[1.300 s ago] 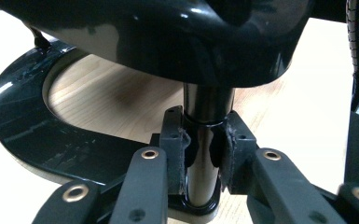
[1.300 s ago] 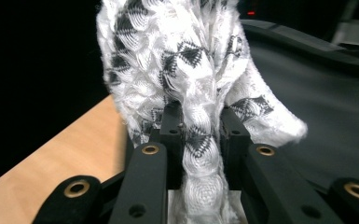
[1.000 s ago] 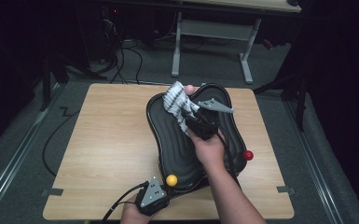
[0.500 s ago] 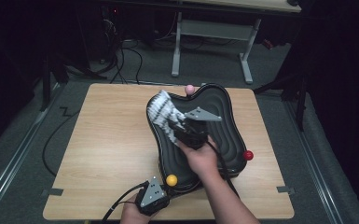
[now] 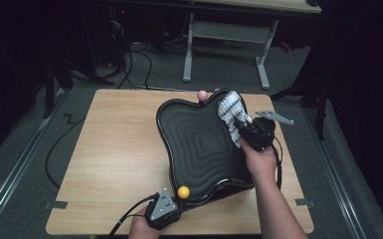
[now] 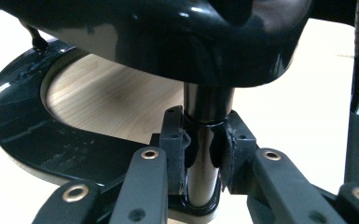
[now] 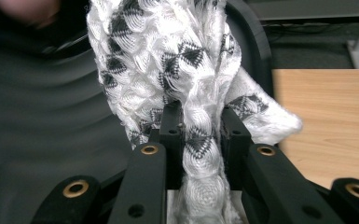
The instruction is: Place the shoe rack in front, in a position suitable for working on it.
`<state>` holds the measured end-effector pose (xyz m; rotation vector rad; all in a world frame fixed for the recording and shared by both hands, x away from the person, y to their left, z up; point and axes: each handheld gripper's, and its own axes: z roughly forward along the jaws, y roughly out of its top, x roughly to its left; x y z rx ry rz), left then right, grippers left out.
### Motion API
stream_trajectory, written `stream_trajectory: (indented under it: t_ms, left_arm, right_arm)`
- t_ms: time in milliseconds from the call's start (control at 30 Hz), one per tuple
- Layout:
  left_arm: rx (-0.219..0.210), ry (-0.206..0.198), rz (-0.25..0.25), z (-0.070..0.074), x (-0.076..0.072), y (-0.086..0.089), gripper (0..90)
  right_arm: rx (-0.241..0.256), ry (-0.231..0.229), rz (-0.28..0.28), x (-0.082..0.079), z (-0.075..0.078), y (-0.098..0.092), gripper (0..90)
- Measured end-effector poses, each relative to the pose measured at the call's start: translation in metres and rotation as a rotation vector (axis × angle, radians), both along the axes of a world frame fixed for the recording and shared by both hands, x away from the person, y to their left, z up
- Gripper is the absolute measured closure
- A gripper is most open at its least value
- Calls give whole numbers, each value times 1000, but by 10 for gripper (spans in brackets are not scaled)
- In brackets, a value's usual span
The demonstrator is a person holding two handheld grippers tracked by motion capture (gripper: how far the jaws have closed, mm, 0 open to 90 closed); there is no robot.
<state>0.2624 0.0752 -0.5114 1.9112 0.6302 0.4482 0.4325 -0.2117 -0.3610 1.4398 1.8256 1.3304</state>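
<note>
A glossy black wavy tray (image 5: 199,144) stands on the wooden table (image 5: 114,149), raised on posts tipped with a yellow ball (image 5: 183,191) and a pink ball (image 5: 202,94). My right gripper (image 5: 243,130) is shut on a white cloth with a grey pattern (image 5: 229,109), which is pressed on the tray's far right rim. In the right gripper view the cloth (image 7: 168,56) bunches between the jaws of the gripper (image 7: 200,135) over the tray's surface (image 7: 42,116). My left gripper (image 5: 175,200) is at the tray's near edge, and its jaws (image 6: 204,149) are clamped on a black post (image 6: 205,116) under the tray.
The tray's black ring base (image 6: 23,130) lies on the table below it. Bare wood stretches left of the tray. A cable (image 5: 129,219) trails from the left gripper. Behind the table stand desk legs (image 5: 188,50) and floor cables (image 5: 139,55).
The right gripper has swept the cloth from the tray's far left part across to its far right rim. The left gripper has stayed at the near post.
</note>
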Motion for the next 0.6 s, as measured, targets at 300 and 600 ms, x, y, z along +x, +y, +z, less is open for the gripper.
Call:
stream_trajectory:
  t_ms: [300, 600]
  left_arm:
    - [-2, 0, -2, 0, 0, 0, 740]
    - [2, 0, 1, 0, 0, 1, 740]
  right_arm:
    - [29, -1, 28, 13, 9, 18, 746]
    - [-10, -30, 67, 8, 10, 35, 747]
